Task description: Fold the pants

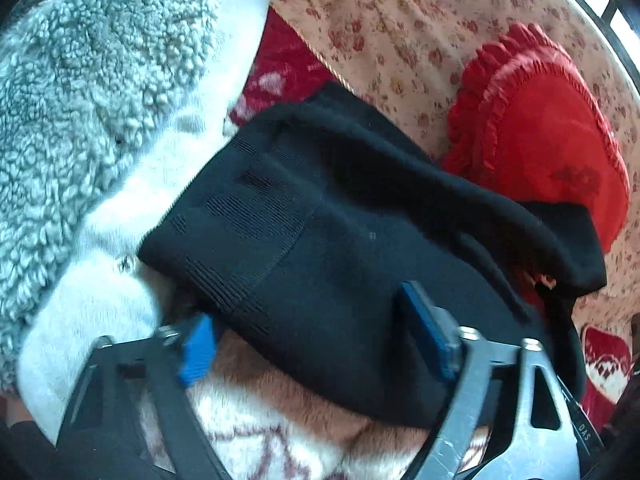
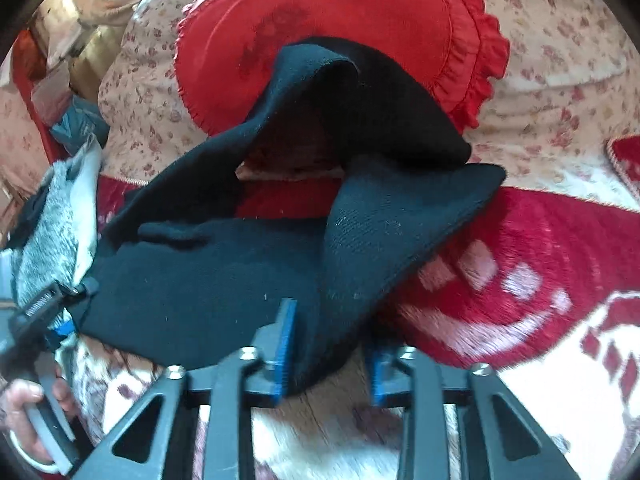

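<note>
The black pants [image 1: 320, 216] lie bunched on a red-and-white patterned blanket [image 2: 520, 264], just in front of a red frilled cushion [image 2: 332, 36] that rests against a floral cover [image 1: 400, 20]. They are not spread flat: in the right wrist view one part rises in a twisted hump toward the cushion with a hollow under it, and another flap stands up in a fold near the middle, while the left wrist view shows a wider ribbed band of the cloth lying smoother. The left gripper [image 1: 316, 328] stands fairly wide, its blue pads on either side of the near edge of the pants; the pads do not look pressed on the cloth, so I judge it not yet gripping. The right gripper [image 2: 328, 356] is much narrower, with a hanging fold of the pants between its pads; the left pad touches the cloth, but a gap shows by the right pad, so the pinch looks unfinished. A grey fleece garment [image 1: 92, 92] lies beside the pants at the left. By my judgement the task is at an early stage: both hands are taking hold of the near edge, and no clean fold is visible. Straightening the pants, laying leg on leg and folding them over all seem left to do.
</note>
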